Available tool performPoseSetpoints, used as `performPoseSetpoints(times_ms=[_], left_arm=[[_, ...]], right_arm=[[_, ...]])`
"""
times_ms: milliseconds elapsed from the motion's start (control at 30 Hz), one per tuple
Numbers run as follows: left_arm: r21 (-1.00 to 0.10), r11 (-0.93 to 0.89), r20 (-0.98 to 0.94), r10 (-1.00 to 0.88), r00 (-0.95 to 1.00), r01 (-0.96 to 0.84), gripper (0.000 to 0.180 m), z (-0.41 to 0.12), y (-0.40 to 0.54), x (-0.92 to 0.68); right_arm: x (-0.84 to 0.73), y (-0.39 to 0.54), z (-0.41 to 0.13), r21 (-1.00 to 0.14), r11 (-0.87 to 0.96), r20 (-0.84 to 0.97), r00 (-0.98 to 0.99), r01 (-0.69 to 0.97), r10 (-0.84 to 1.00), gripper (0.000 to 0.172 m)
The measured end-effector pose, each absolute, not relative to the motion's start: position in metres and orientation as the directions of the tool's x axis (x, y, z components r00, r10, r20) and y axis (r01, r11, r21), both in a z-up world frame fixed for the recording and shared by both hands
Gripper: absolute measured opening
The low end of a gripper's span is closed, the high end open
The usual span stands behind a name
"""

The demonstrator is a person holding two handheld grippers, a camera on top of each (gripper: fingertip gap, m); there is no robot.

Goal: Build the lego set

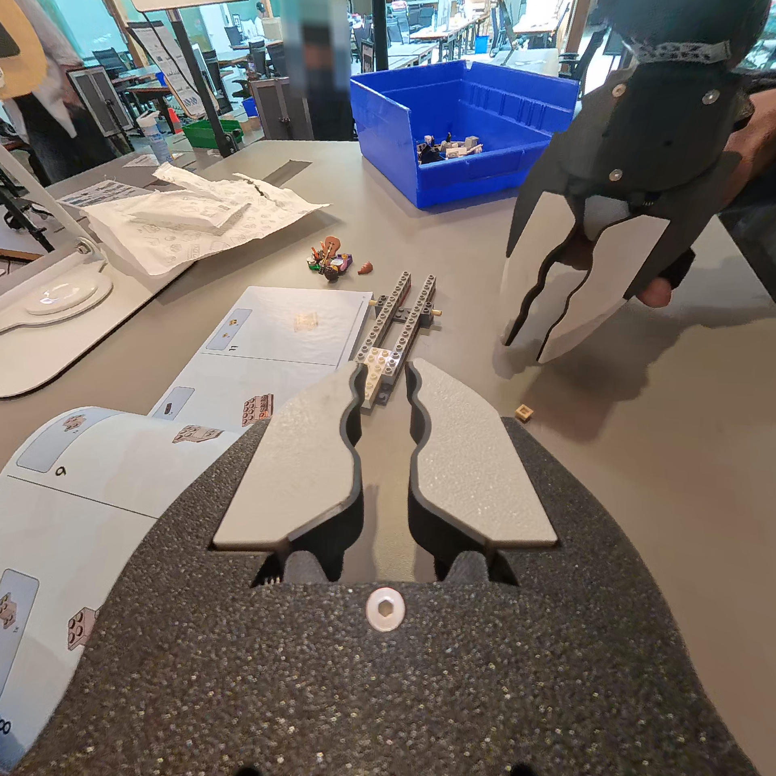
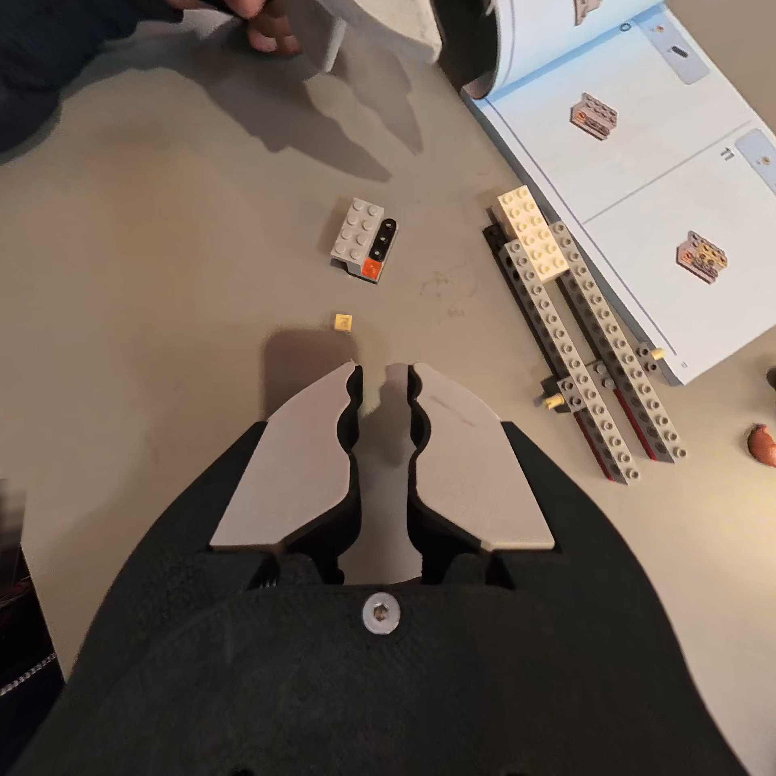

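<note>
My left gripper (image 1: pixel 384 369) is open with nothing between its pads. It hovers just short of the near end of a long grey brick frame (image 1: pixel 399 331) with a cream plate (image 1: pixel 378 365) on top. The right wrist view shows this gripper (image 2: pixel 386 29) apart from the frame (image 2: pixel 588 336). My right gripper (image 2: pixel 384 369) is open and empty, pointing down at the bare table; it also shows in the left wrist view (image 1: pixel 525 350). A small tan tile (image 2: pixel 343 322) lies loose just ahead of its tips, also in the left wrist view (image 1: pixel 524 412). A small grey build (image 2: pixel 363 237) with a black plate and an orange stud sits farther on.
An open instruction booklet (image 1: pixel 268 331) lies left of the frame. A blue bin (image 1: pixel 462 126) with several pieces stands at the back. A pile of small coloured pieces (image 1: pixel 329 260), a brown piece (image 1: pixel 366 267) and a torn white paper bag (image 1: pixel 189 222) lie beyond. Some 12 cm of space lies between my two pairs of fingers.
</note>
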State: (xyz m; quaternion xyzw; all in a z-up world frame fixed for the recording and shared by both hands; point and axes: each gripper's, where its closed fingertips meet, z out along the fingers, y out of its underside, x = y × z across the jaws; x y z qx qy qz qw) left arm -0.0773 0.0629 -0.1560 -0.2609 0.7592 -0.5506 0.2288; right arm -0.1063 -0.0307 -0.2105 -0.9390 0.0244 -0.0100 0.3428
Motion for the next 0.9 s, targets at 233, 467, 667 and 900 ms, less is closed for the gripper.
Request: performPoseSetpoints(times_ms=[233,467,667,900], left_arm=[[-0.971,0.193,-0.03,-0.679,-0.733,-0.139,0.018,-0.148,0.071,-0.074],[-0.975,0.186,-0.038,-0.687,-0.726,-0.124,0.017,-0.146,0.072,-0.075],[-0.966,0.179,0.013,-0.687,-0.727,-0.186,0.017,-0.151,0.073,-0.07],[-0.963,0.112,0.083,-0.744,-0.663,-0.246,0.013,-0.151,0.085,-0.058]], right_arm=[[-0.107,-0.039,-0.211,-0.756,-0.631,-0.033,0.973,-0.175,-0.23,0.025],[-0.099,-0.062,-0.189,-0.828,-0.527,0.007,0.937,-0.19,-0.349,0.026],[-0.049,-0.15,-0.13,-0.741,-0.671,0.245,0.923,-0.02,-0.298,0.026],[0.097,-0.29,-0.104,-0.466,-0.882,0.391,0.911,0.07,-0.134,0.019]])
